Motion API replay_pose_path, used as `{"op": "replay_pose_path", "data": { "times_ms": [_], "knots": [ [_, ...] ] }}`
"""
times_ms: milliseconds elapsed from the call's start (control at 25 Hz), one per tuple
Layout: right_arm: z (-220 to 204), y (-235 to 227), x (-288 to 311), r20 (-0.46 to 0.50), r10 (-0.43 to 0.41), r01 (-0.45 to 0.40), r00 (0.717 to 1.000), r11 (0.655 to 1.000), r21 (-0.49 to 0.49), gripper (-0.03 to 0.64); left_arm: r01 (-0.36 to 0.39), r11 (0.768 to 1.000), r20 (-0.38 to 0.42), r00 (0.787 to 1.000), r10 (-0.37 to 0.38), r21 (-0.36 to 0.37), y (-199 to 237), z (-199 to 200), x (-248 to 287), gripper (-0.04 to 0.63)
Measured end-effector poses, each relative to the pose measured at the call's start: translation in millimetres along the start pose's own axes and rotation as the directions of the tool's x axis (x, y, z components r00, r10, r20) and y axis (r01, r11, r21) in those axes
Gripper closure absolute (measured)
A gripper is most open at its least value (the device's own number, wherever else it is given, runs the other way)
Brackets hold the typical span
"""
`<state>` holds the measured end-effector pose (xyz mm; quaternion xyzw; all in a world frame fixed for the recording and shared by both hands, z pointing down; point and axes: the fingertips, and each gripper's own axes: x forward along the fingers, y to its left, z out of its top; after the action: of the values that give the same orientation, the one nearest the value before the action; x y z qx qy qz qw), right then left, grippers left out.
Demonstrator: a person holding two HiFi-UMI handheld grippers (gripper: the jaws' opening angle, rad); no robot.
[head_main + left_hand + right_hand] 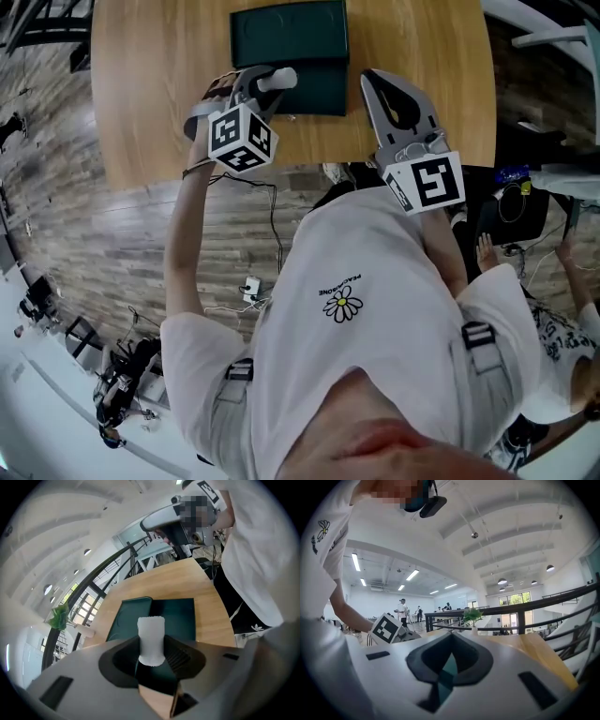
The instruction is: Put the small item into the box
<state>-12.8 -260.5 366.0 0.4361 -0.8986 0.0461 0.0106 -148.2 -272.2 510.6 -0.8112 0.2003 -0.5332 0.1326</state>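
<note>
White item (pixel 151 631) clamped btwn L gripper (pixel 152 662) jaws, over green box (pixel 180 616).

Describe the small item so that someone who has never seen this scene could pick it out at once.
Start at the wooden table with the dark green box lying on it. At the box's near edge, the left gripper holds the small item in its jaws. It is a short white cylinder, the only pale, rounded thing beside the flat dark box.

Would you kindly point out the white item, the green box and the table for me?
white item (pixel 151 637), left gripper view, middle of its side
green box (pixel 291 37), head view, its top face
table (pixel 141 75), head view, bare wood
</note>
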Motion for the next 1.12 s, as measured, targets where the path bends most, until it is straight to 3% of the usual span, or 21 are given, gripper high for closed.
{"op": "replay_pose_path", "data": {
  "times_ms": [400,680,800,1120],
  "knots": [
    [-10,-5,-2,-0.039,-0.007,0.008,0.999,1.000,0.011,0.611,0.141,0.987,-0.110,0.985,-0.133,0.074,-31,-20,43,0.425],
    [-18,-6,-1,-0.052,-0.007,0.006,0.999,1.000,-0.019,0.611,0.281,0.954,-0.223,0.941,-0.253,0.102,-50,-43,66,0.425],
    [-16,-4,3,-0.054,-0.001,0.001,0.999,1.000,0.010,0.611,0.291,0.948,-0.244,0.936,-0.254,0.132,-51,-46,71,0.423],
    [-16,-4,4,-0.060,-0.006,0.004,0.998,1.000,-0.027,0.611,0.272,0.943,-0.250,0.943,-0.222,0.191,-54,-50,77,0.417]
  ]
}}
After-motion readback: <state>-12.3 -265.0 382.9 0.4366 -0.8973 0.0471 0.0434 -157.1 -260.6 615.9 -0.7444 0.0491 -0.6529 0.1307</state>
